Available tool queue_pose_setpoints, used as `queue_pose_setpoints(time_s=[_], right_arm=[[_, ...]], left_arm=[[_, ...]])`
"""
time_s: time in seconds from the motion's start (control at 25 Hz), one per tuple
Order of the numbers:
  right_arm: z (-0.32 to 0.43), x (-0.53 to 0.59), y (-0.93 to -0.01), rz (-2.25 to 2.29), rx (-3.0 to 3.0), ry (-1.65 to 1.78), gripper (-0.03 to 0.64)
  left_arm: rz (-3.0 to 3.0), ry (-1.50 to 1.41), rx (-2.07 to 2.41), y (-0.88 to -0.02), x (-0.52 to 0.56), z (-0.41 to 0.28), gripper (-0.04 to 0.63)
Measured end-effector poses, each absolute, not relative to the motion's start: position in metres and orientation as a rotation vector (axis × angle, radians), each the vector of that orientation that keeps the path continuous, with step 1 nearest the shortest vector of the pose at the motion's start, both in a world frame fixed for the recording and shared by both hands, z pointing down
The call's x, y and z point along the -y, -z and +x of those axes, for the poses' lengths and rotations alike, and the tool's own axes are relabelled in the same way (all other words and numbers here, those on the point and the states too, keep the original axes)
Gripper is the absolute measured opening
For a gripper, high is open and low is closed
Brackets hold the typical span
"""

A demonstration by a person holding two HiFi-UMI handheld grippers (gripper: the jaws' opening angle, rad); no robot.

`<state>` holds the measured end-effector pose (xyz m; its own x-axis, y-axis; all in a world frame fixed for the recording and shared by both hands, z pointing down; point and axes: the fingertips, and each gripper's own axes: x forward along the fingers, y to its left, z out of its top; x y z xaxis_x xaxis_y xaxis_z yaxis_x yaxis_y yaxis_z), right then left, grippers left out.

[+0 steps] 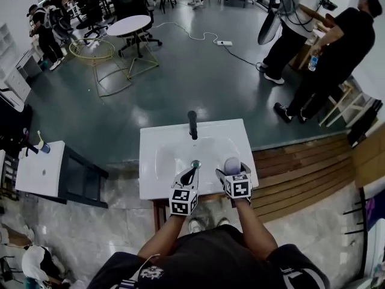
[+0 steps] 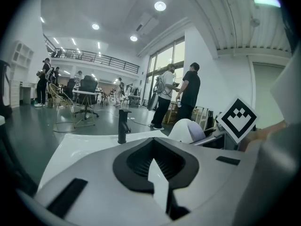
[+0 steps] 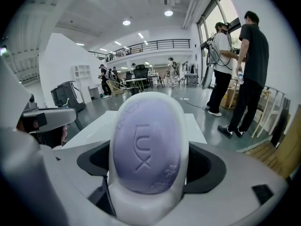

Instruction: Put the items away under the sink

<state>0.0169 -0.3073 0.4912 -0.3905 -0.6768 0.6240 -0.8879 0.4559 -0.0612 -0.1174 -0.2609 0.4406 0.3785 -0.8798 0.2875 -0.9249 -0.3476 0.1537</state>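
**A:** Starting at the left, what do your fingers hold?

**B:** Nothing. My left gripper [image 1: 192, 173] is clenched on itself. Its own view shows the two jaws meeting at the tips with no gap and nothing caught in them. In the head view it is only a narrow closed point over the front of the white sink [image 1: 157, 179], aimed at the drain [image 1: 195, 163].

**A:** What else does the left gripper view give you?

**B:** The black faucet [image 2: 123, 125] side-on, upright at the sink's far rim. To its right is the pale back of the soap bar [image 2: 187, 130], just beside my other gripper's marker cube [image 2: 239, 118]. From above, the faucet is only a short dark bar.

**A:** And the right?

**B:** My right gripper [image 1: 233, 172] is grasping the soap bar. Its own view shows the bar standing upright between the jaws and filling the gap. It has a purple face stamped LUX inside a white surround. The head view shows none of that lettering, only a small pale oval at the gripper's tip. That view does place the bar over the sink's right front part, to the right of the drain.

**A:** Further right?

**B:** A wooden platform [image 1: 301, 173] beside the sink. Two people [image 3: 242, 65] stand on the green floor, well apart from me.
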Motion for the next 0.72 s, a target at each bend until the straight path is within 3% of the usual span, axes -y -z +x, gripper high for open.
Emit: queue_pose_setpoints(time_s=[0.72], right_arm=[[0.034,0.192,-0.48,1.125,2.318,-0.452,0.476]], left_arm=[[2.219,-0.168,1.806,-0.428,0.138,-0.09,0.006]])
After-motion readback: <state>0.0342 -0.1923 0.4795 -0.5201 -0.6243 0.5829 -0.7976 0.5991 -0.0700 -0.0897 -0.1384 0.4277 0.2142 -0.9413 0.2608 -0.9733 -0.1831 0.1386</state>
